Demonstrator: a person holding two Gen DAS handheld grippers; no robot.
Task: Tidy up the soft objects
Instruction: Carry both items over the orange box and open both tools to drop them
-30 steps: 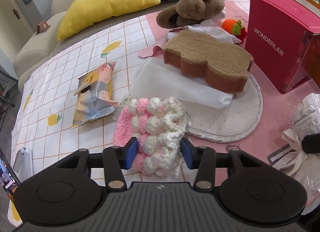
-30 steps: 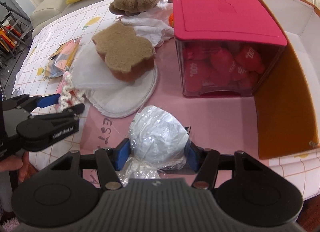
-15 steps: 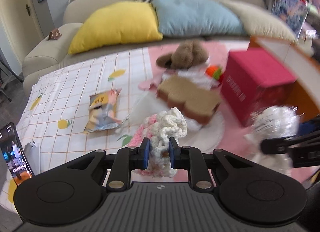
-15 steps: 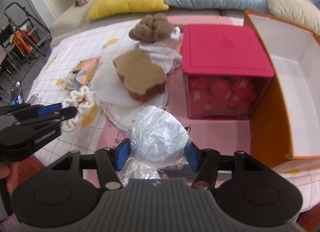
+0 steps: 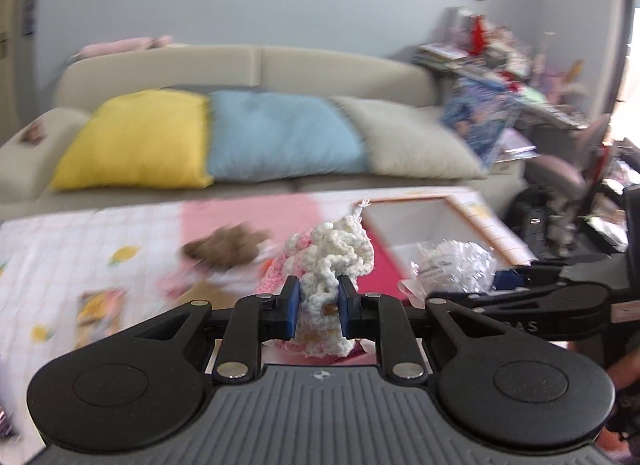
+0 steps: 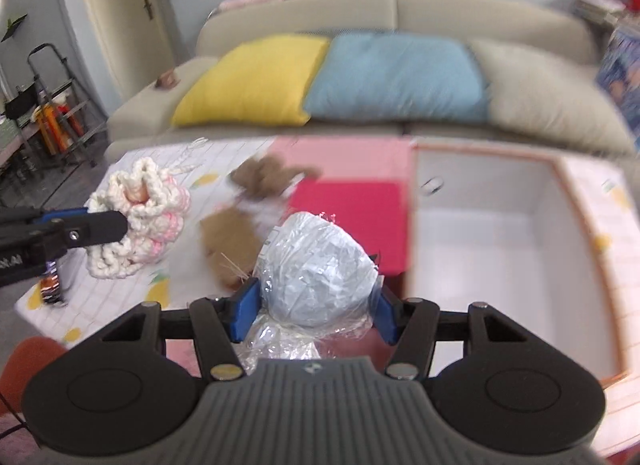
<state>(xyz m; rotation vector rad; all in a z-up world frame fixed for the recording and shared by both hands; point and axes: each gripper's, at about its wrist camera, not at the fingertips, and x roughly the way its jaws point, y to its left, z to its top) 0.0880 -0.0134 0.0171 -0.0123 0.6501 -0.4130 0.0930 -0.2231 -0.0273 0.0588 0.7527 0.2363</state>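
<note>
Crochet piece [image 5: 336,265] in left tongs [image 5: 318,307] hides blurred table.

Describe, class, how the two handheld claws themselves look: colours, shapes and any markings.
Both match. The left claw and the right claw each have a grey ribbed body, two round black discs, black linkage arms with silver rivets, and blue finger pads. A small round emblem marks the top of the ribbed body. Pale lettering runs along the side, too blurred to read. No cables or sleeves show.
</note>
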